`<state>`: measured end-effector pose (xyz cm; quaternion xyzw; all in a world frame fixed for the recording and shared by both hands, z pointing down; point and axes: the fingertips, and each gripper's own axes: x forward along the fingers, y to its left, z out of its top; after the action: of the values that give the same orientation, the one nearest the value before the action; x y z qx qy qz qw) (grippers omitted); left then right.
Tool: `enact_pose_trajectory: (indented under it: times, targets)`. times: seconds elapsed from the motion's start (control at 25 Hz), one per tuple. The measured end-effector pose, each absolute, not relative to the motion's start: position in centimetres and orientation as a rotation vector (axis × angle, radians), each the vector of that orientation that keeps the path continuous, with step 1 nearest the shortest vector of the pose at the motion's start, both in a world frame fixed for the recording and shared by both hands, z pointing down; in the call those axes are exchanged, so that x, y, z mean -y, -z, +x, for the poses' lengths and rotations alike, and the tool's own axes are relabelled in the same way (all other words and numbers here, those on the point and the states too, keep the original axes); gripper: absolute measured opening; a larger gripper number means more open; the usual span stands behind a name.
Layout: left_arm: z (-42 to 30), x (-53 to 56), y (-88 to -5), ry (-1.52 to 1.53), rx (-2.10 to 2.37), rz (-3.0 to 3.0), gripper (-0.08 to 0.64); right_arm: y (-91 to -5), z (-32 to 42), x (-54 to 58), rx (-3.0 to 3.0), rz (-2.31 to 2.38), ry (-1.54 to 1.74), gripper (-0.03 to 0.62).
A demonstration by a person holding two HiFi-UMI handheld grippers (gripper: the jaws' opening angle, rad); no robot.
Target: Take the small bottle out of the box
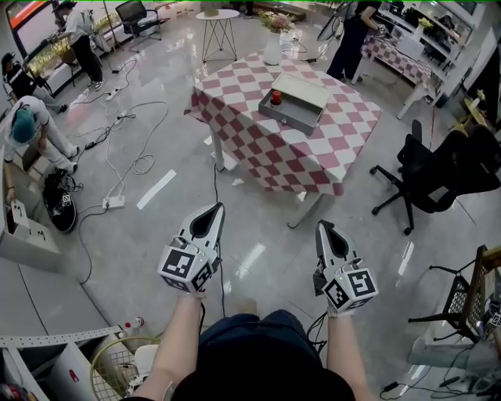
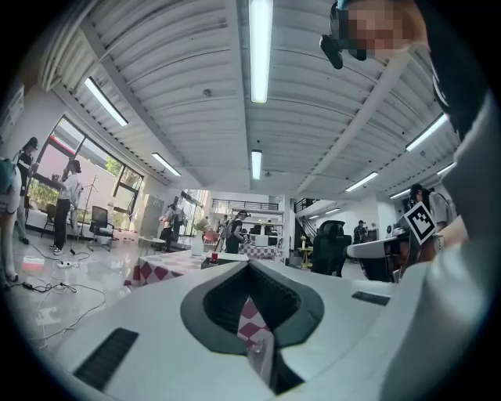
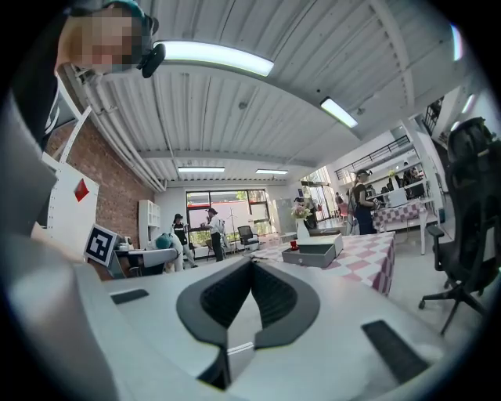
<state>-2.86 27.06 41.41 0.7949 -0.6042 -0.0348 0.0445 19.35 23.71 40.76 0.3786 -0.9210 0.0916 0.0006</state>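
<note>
Standing well apart from the worktop [image 1: 313, 153], the person holds the left tongs [image 1: 214, 209] and right tongs [image 1: 324, 226] clenched on nothing. The bottle [image 1: 275, 97] sits in the open box [image 1: 291, 119]. By my judgement, approach, grasp and lift-out all remain.

Two sets of tongs: left tongs [image 1: 217, 207] and right tongs [image 1: 322, 225]. Two checked counters: near counter [image 1: 266, 149] and far counter [image 1: 401, 59]. One box [image 1: 301, 98], one small bottle [image 1: 275, 98], one white vase [image 1: 272, 48]. Two black office chairs: near chair [image 1: 429, 176] and far chair [image 1: 135, 12]. One round table [image 1: 217, 15].
</note>
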Motion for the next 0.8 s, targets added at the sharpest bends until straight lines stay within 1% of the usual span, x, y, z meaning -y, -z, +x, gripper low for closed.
enact_pose_trajectory:
  times: [0.48,0.8]
  targets:
    - [-6.2,-26.1,-43.7,0.129,1.874,2.343,0.003,-42.5,16.3,-20.7,2.887,1.145,-0.368,0.005]
    - [-8.1,-22.0,-42.8,0.135,1.898,2.351,0.003,-42.1,13.6,-15.6,2.927,1.124,-0.371,0.005]
